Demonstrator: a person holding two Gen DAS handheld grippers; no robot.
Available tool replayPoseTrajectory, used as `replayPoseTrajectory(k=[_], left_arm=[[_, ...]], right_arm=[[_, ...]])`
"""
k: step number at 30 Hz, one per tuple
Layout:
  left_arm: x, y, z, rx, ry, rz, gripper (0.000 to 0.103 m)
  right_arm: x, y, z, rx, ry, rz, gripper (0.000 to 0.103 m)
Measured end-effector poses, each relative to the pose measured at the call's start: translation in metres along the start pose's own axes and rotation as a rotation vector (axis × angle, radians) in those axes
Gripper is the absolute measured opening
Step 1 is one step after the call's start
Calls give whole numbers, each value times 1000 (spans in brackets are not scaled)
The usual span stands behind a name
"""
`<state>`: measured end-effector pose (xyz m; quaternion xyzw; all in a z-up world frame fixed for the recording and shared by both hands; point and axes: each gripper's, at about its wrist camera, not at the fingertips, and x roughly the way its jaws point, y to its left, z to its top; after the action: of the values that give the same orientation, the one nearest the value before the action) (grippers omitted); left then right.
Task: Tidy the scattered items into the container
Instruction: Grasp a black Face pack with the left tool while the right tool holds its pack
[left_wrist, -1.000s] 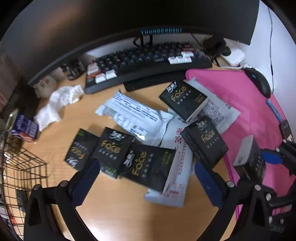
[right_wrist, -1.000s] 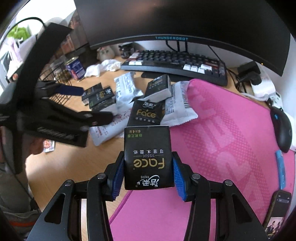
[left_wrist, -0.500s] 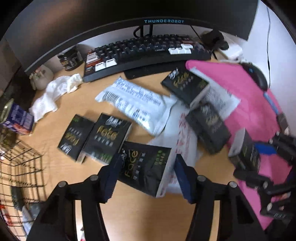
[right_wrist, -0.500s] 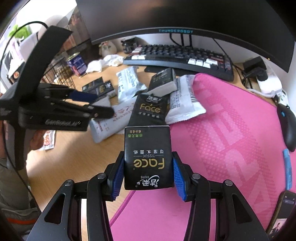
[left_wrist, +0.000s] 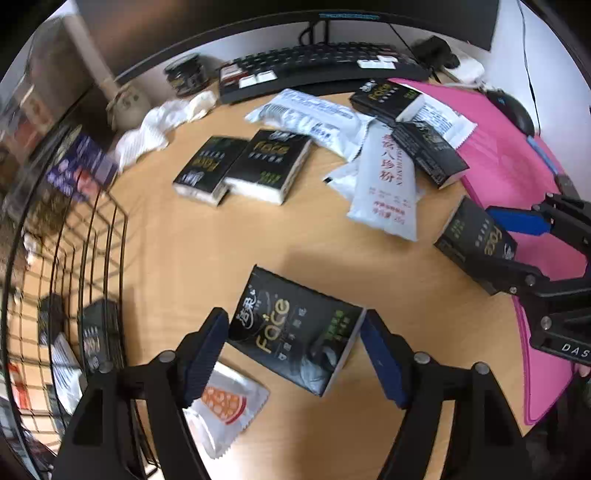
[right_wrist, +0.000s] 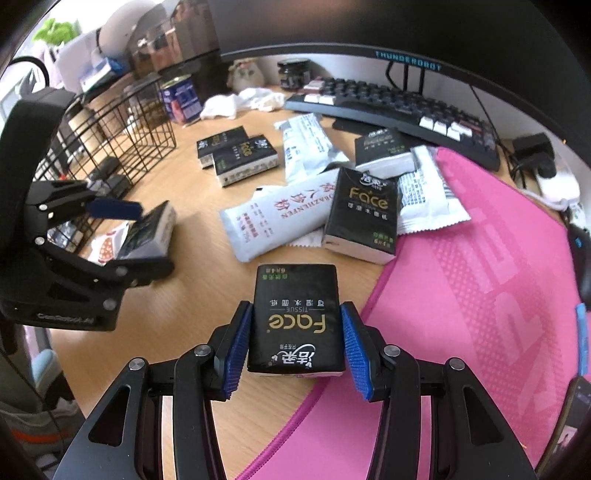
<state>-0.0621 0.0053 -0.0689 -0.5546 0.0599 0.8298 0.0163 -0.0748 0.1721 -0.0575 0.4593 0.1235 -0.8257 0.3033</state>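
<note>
Left gripper (left_wrist: 293, 354) pinches a black Face tissue pack (left_wrist: 295, 328) above the desk (left_wrist: 207, 251), near the wire basket (left_wrist: 107, 236) at its left edge. Right gripper (right_wrist: 295, 341) clamps a second tissue pack (right_wrist: 295, 317) over the pink mat (right_wrist: 461, 295) edge.

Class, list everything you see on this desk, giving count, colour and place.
Tissue packs: six outside basket, black; four on desk, two gripped.
Sachets: three, white, among packs.
Small sachet: one, orange print, beside basket.
Wire basket: one, black, left.
Can: one, blue, behind basket.
Cloth: one, white, near keyboard.
Keyboard: one, black, back.
Mat: one, pink, right.
Mouse: one, black, beside mat.
Left gripper: black, blue pads, holding tissue pack.
Right gripper: same, holding tissue pack.
</note>
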Motion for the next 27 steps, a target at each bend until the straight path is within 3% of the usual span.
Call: replayPoseTrajectory(k=[4,8,15,21,24,27], left_arm=[[-1,14,-10,-84,35,-82,79],[0,21,-19,-142,66,-170,79],[3,24,-9,-159,57,-141,79],[10,9,5,-48,49,-65,79],[10,4,6,-26,45,-63,79],[7,4,5,-25,37,-76,69]], right_arm=[[-3,3,0,-2,-12,0,58],[0,7,-1,-9,0,5,59],[5,9,-3,-17,11,9,59],[6,9,-3,-17,14,19,59],[8,9,-3,-17,20,25,59],[9,9,-2,-16,23,25,59]])
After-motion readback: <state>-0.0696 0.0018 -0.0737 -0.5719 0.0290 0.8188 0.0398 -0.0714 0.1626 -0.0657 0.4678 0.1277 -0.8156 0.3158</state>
